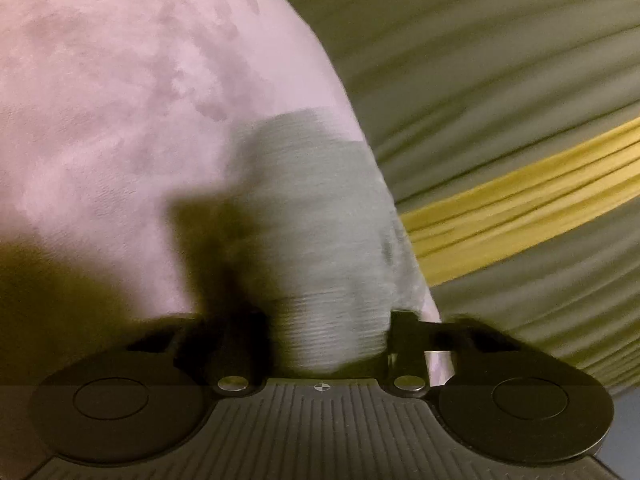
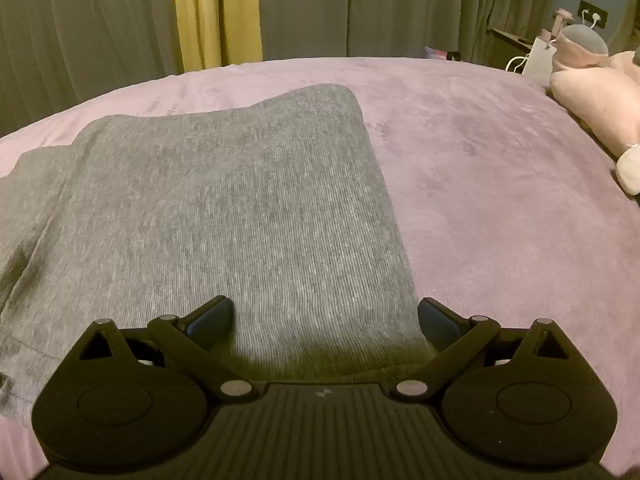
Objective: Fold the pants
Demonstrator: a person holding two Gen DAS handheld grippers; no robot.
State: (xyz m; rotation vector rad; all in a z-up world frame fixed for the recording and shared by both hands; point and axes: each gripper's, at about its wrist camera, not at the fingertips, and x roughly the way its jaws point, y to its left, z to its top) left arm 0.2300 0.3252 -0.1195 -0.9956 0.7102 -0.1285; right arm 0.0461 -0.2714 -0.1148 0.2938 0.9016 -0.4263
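Grey ribbed pants (image 2: 224,208) lie flat on a mauve bed cover (image 2: 500,200), one folded end pointing to the far side. My right gripper (image 2: 325,318) hovers low over the pants' near right edge, with its jaws wide open and empty. In the left wrist view, which is blurred and tilted, a strip of the grey pants (image 1: 316,216) runs between the fingers of my left gripper (image 1: 328,332). The jaws stand apart at the fabric's sides; whether they pinch it is unclear.
Olive and yellow curtains (image 2: 216,12) hang behind the bed. Pink plush toys (image 2: 592,88) lie at the right edge of the bed. A dark nightstand (image 2: 508,48) with a white device and cables stands behind them.
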